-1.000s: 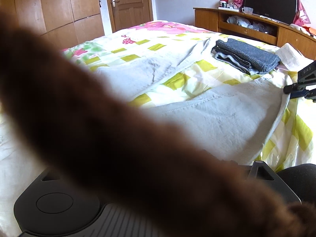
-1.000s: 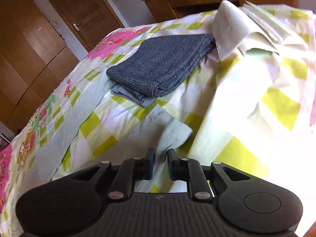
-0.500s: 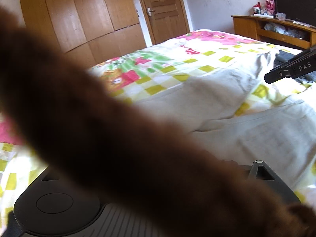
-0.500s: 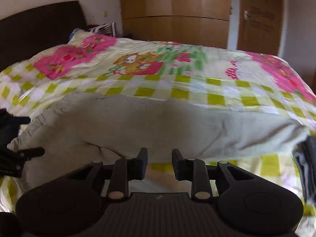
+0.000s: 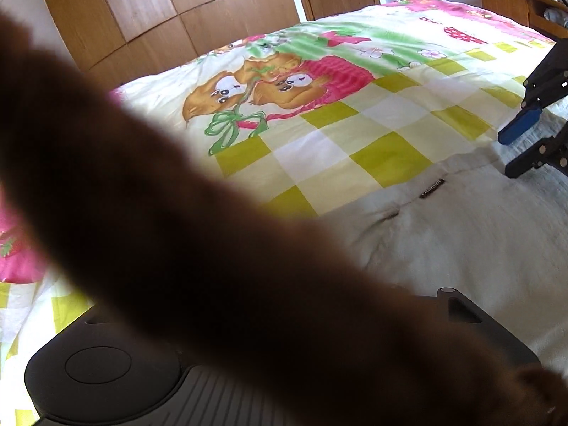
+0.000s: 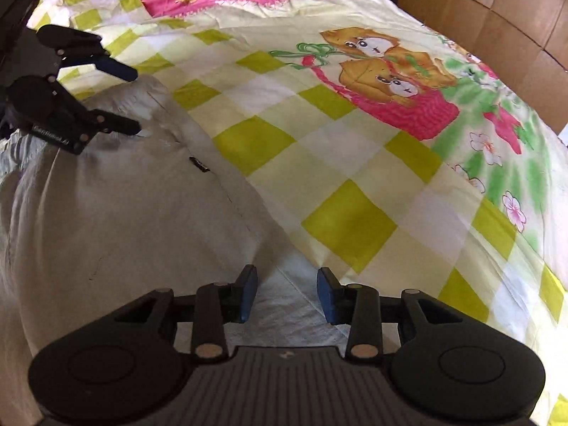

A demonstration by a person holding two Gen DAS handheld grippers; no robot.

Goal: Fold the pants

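**Two grippers at the pale pants, each seen best by the other's camera**

Two views covered the bed, and they did not tell the same things. From the right wrist, the right gripper showed plainly: its blue-padded fingers stood wide apart with nothing between them, poised over the near edge of the light grey pants. The pants lay bunched on the checked bedspread, a small dark label showing near their edge.

That same view also caught the left gripper at the upper left. Its two fingers were spread, the upper one above the cloth and the lower one resting at the far corner of the pants; no fabric could be seen pinched between them.

From the left wrist, a blurred brown furry strip crossed right in front of the lens and hid that gripper's own fingers entirely. What this view did show was the right gripper entering from the right edge, jaws parted over the pants, and wooden wardrobe doors beyond the bed.
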